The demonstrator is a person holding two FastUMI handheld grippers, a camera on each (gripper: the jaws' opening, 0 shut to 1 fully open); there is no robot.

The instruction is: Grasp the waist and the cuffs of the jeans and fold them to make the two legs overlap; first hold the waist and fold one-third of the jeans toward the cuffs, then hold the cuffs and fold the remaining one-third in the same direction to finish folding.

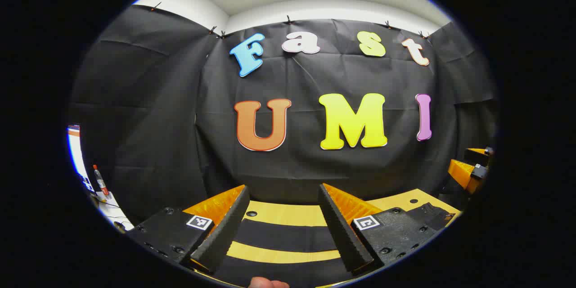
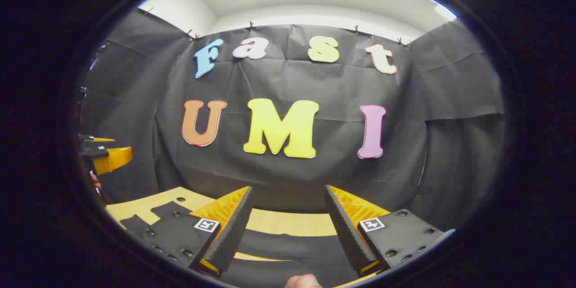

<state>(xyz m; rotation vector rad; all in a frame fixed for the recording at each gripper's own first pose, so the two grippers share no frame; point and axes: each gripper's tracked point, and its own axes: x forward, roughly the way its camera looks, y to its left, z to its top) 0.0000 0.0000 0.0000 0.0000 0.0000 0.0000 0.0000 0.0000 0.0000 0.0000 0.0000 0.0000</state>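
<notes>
Left gripper view: left gripper (image 1: pixel 284 216) wide, holding nothing, aimed at wall. Right gripper (image 2: pixel 288 218) same. Jeans (image 2: pixel 288 245) dark, flat on table (image 2: pixel 288 224) at 6 o'clock. Likely pre-grasp; next: tip down, pinch waist and cuffs.

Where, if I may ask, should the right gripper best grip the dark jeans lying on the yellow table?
Probably the far edge of the dark jeans, lying flat against the yellow table: bring the open right gripper down from above and pinch it. Waist or cuff is unclear.
</notes>
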